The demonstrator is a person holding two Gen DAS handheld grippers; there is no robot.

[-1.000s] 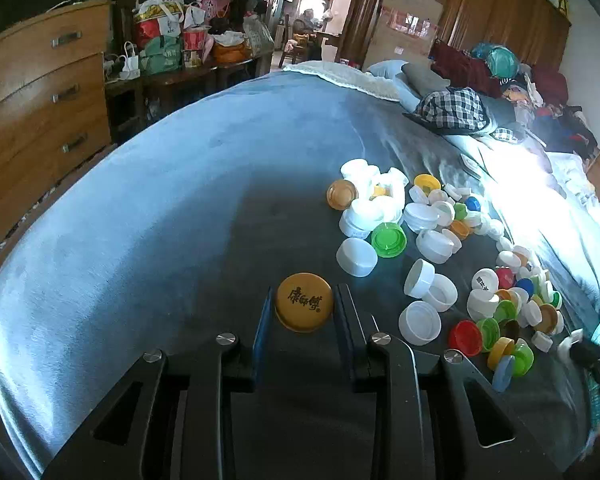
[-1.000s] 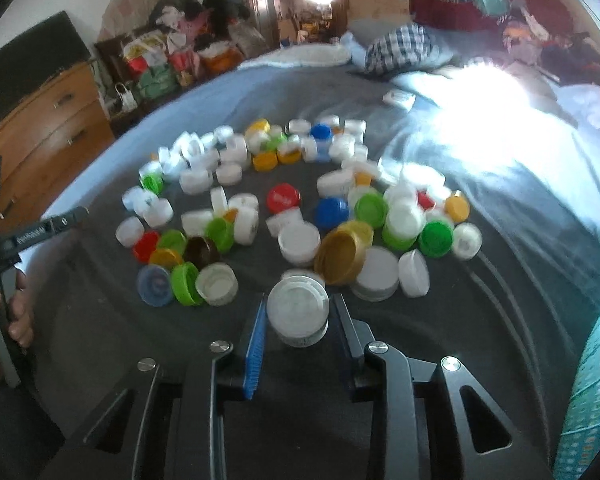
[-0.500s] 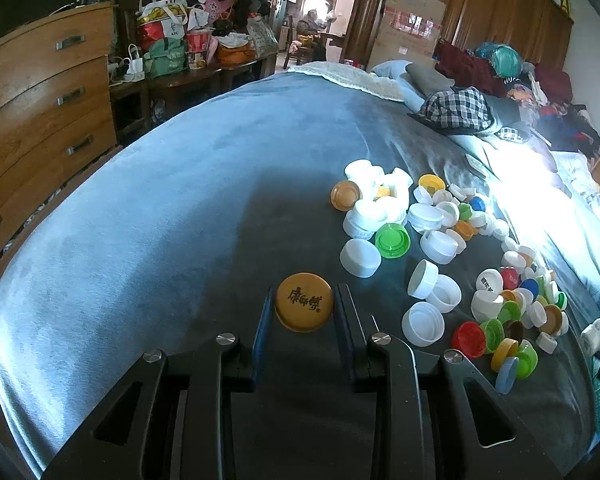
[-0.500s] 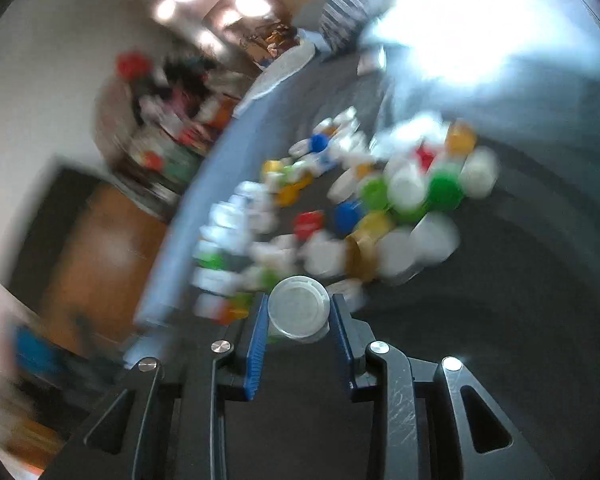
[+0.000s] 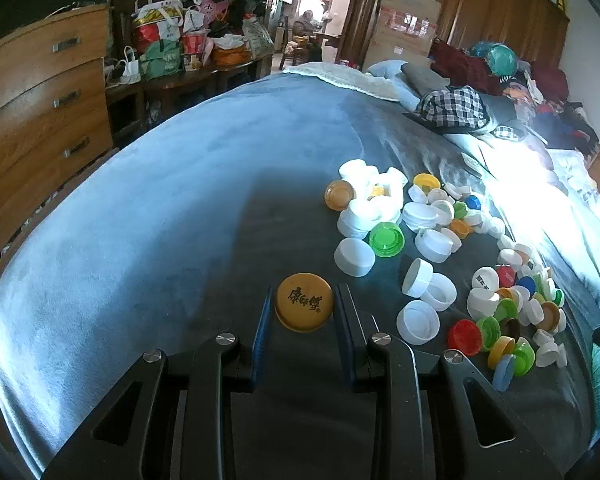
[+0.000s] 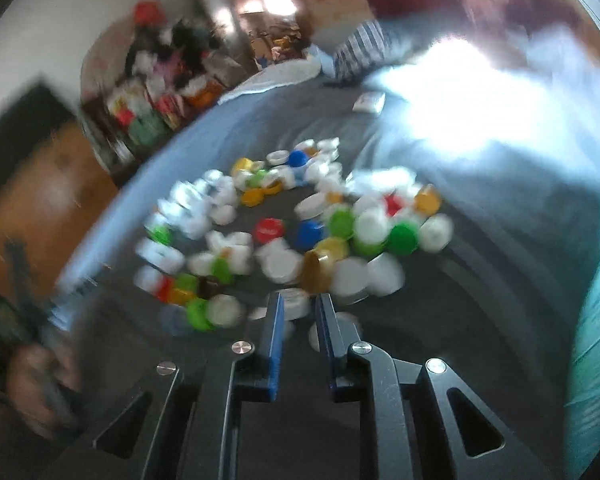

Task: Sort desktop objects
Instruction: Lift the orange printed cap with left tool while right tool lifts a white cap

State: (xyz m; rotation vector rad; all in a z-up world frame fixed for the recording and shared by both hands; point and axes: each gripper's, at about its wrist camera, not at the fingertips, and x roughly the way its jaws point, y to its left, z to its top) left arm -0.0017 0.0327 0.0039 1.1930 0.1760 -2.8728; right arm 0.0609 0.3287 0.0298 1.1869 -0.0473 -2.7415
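Observation:
My left gripper (image 5: 303, 306) is shut on an orange cap (image 5: 304, 302) with black Chinese lettering, held over the grey-blue blanket (image 5: 160, 216). A spread of white, green, red, yellow and blue caps (image 5: 432, 240) lies to its right. The right wrist view is blurred by motion. My right gripper (image 6: 299, 306) has its jaws close together around a white cap (image 6: 296, 304), just in front of the cap pile (image 6: 300, 224). The left gripper and hand show as a blur at the left edge (image 6: 32, 344).
A wooden dresser (image 5: 40, 112) stands left of the bed. A cluttered table with bags (image 5: 180, 56) is behind it. Pillows and a checked cloth (image 5: 452, 108) lie at the bed's far end. A teal mesh basket (image 6: 596, 320) sits at the right edge.
The left gripper holds still with the orange cap. The right gripper has swung fast, its view tilting and blurring, and its jaws have narrowed on the white cap.

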